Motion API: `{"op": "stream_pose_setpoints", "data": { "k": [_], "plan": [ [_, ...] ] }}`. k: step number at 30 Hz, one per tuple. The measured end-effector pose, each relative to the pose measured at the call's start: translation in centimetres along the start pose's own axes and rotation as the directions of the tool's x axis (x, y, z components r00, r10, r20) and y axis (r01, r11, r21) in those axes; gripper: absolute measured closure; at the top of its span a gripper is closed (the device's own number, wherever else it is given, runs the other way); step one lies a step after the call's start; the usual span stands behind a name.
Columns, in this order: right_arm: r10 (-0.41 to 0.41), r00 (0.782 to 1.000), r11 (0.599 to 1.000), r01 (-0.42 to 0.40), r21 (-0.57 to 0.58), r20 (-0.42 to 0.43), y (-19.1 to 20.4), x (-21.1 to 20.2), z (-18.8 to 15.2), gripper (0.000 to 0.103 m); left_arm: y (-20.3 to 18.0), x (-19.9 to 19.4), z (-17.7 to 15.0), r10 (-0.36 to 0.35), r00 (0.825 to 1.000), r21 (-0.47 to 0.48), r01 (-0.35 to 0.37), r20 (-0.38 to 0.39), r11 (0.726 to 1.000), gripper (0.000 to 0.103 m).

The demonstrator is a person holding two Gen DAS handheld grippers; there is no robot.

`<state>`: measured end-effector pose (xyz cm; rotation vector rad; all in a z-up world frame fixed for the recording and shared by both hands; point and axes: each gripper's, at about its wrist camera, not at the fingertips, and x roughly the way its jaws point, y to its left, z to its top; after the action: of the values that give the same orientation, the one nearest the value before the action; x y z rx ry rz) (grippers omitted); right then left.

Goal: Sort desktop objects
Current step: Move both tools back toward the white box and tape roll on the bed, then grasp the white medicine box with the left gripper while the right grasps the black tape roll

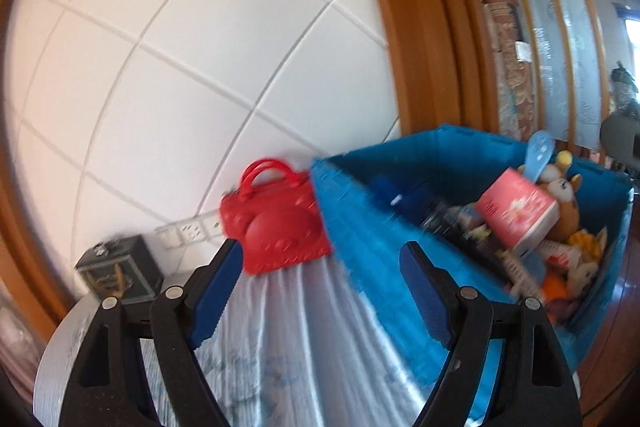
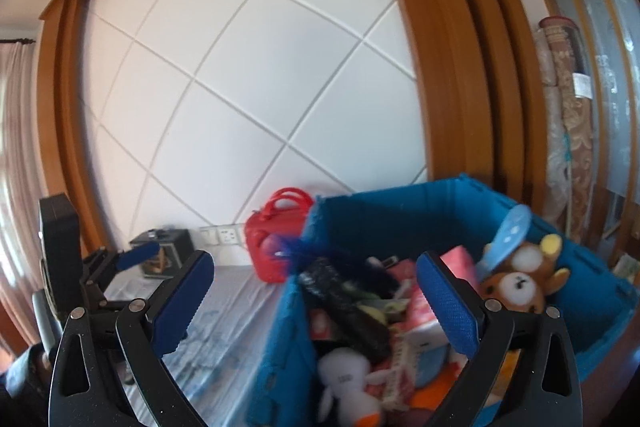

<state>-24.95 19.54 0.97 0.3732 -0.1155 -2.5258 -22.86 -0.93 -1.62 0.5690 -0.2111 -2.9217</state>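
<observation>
Both grippers, left gripper (image 1: 320, 291) and right gripper (image 2: 312, 303), were spread and empty; plush bear (image 2: 516, 283) in blue crate (image 2: 400, 211) looked soft and light, best pinched across its body.

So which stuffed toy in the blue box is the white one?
The white plush at the near end of the blue box. The other stuffed toy, the bear at the far side, is brown with a pale face and yellow ears.

Bright daylight, motion blur, strong fisheye bending, dark corner vignettes.
</observation>
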Motion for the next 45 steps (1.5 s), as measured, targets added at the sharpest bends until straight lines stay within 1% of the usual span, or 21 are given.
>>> {"op": "stream_pose_setpoints", "data": {
  "k": [4,7,10,13,15,19,20,22,24,28,29,30,32,33,34,35,39,40,42,43,45],
  "plan": [
    [0.070,0.996,0.997,-0.072,-0.038,-0.049,3.9,2.3,-1.1,0.000,5.5,-1.5,-4.2,0.087,0.995,-0.046,-0.088,-0.041,0.995,0.022],
    [0.133,0.985,0.988,-0.140,-0.066,-0.107,7.7,4.9,-2.2,0.000,10.0,-2.5,-7.0,0.150,0.987,-0.077,-0.155,-0.065,0.985,0.022],
    [0.205,0.965,0.974,-0.218,-0.067,-0.165,12.0,7.6,-3.7,0.000,15.1,-3.5,-9.9,0.225,0.970,-0.072,-0.232,-0.093,0.970,0.022],
    [0.270,0.936,0.956,-0.289,-0.056,-0.226,17.5,10.3,-5.5,0.000,20.6,-4.4,-13.3,0.268,0.953,-0.055,-0.278,-0.141,0.959,0.022],
    [0.304,0.910,0.941,-0.333,-0.061,-0.282,21.0,12.0,-6.9,0.000,24.2,-4.8,-15.2,0.282,0.943,-0.066,-0.298,-0.177,0.952,0.022],
    [0.335,0.871,0.917,-0.389,-0.089,-0.360,28.0,14.4,-10.4,0.000,31.5,-4.8,-20.3,0.281,0.920,-0.061,-0.308,-0.273,0.949,0.022],
    [0.340,0.858,0.911,-0.403,-0.093,-0.384,29.5,15.1,-11.6,0.000,33.3,-4.3,-21.8,0.275,0.910,-0.059,-0.307,-0.310,0.950,0.022],
    [0.345,0.833,0.899,-0.426,-0.104,-0.432,32.5,16.3,-14.5,0.000,35.8,-3.6,-24.1,0.256,0.902,-0.062,-0.294,-0.347,0.954,0.022],
    [0.333,0.799,0.887,-0.446,-0.121,-0.501,35.1,18.0,-17.9,0.000,37.9,-2.6,-26.3,0.257,0.884,-0.052,-0.300,-0.391,0.953,0.022],
    [0.326,0.712,0.856,-0.501,-0.125,-0.622,38.8,21.3,-24.1,0.003,40.4,-0.9,-29.4,0.195,0.881,-0.083,-0.254,-0.430,0.964,0.022],
    [0.328,0.678,0.842,-0.526,-0.122,-0.658,39.9,22.2,-25.8,0.003,40.9,-0.2,-30.0,0.172,0.879,-0.104,-0.241,-0.444,0.965,0.022],
    [0.335,0.656,0.826,-0.550,-0.124,-0.676,40.6,22.6,-26.8,0.003,41.2,0.4,-30.5,0.149,0.879,-0.127,-0.229,-0.452,0.965,0.022],
    [0.316,0.643,0.794,-0.582,-0.176,-0.698,42.1,23.5,-28.7,0.003,42.0,2.0,-31.9,0.084,0.875,-0.176,-0.189,-0.477,0.966,0.022],
    [0.314,0.623,0.777,-0.602,-0.183,-0.716,42.8,24.2,-29.8,0.003,42.2,2.8,-32.4,0.064,0.872,-0.184,-0.173,-0.486,0.968,0.022],
    [0.320,0.598,0.767,-0.619,-0.170,-0.735,43.2,25.0,-30.7,0.003,42.3,3.9,-33.1,0.066,0.859,-0.173,-0.176,-0.508,0.969,0.022],
    [0.314,0.580,0.762,-0.626,-0.165,-0.752,43.7,25.8,-31.3,0.003,42.5,4.8,-33.4,0.069,0.847,-0.170,-0.185,-0.526,0.968,0.022],
    [0.298,0.546,0.737,-0.653,-0.174,-0.783,44.1,28.3,-32.7,0.003,43.7,7.8,-34.7,0.021,0.826,-0.236,-0.186,-0.563,0.954,0.022],
    [0.302,0.533,0.737,-0.657,-0.161,-0.791,44.0,28.8,-32.9,0.003,43.9,8.7,-35.1,0.024,0.815,-0.236,-0.195,-0.580,0.952,0.022],
    [0.315,0.509,0.736,-0.664,-0.132,-0.801,43.5,29.7,-32.9,0.004,44.4,10.7,-36.0,0.031,0.781,-0.239,-0.228,-0.623,0.944,0.023],
    [0.324,0.499,0.733,-0.669,-0.120,-0.804,43.3,30.0,-33.1,0.006,44.8,11.3,-36.6,0.021,0.765,-0.256,-0.241,-0.644,0.936,0.027],
    [0.350,0.478,0.712,-0.695,-0.102,-0.806,43.5,30.6,-33.7,0.019,45.2,12.0,-37.8,-0.002,0.743,-0.279,-0.248,-0.669,0.928,0.032]
  ]
}}
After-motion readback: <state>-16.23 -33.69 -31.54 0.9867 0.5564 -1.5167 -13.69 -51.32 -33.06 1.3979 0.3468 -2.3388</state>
